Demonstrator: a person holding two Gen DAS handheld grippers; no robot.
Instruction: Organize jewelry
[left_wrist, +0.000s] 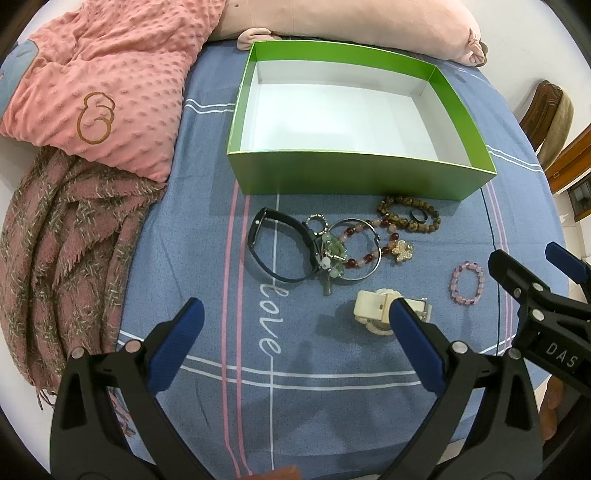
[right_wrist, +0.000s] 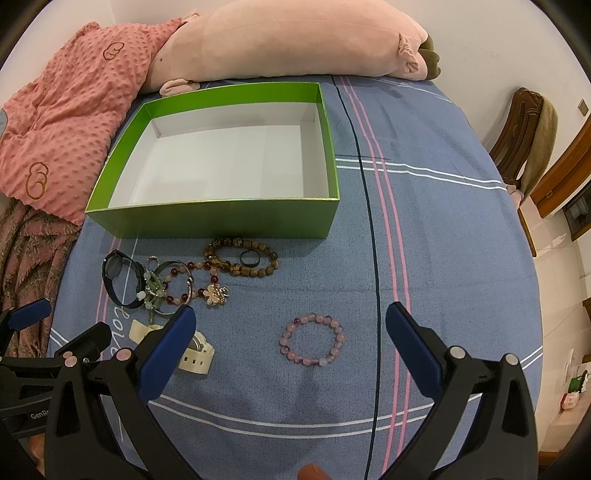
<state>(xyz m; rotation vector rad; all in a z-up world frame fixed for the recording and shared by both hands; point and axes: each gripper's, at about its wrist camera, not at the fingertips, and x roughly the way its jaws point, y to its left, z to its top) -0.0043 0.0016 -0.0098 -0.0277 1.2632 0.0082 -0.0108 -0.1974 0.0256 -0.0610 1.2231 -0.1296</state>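
Two black hand-held grippers with blue finger pads hover over a blue striped bedsheet (right_wrist: 443, 229), both spread wide and holding nothing. Ahead of them stands an empty green cardboard box with a white interior (left_wrist: 343, 177), its near wall just beyond a scatter of jewelry lying loose on the cloth.

Centred between the fingers of the right gripper (right_wrist: 290, 332) lies a pink and lilac beaded bracelet (right_wrist: 313, 344), well apart from the rest. The left gripper (left_wrist: 295, 325) faces the tangle: a black strap watch (left_wrist: 279, 251), a thin silver bangle (left_wrist: 354, 251) overlapped by a strand of red and pale pink beads with a gold butterfly charm (left_wrist: 400, 251), and a jade-green pendant cluster (left_wrist: 332, 258). A cream plastic watch (left_wrist: 373, 312) sits partly behind its right finger. Close to the box, a brown wooden bead bracelet (right_wrist: 240, 258) encircles a small dark ring (right_wrist: 250, 258).

Every piece looks light. The beaded loops will likely sag and roll on their cords, so pinching across one side of the ring of beads seems safest. The bangle is stiff and probably slick; the overlapped pieces may drag one another if lifted together.
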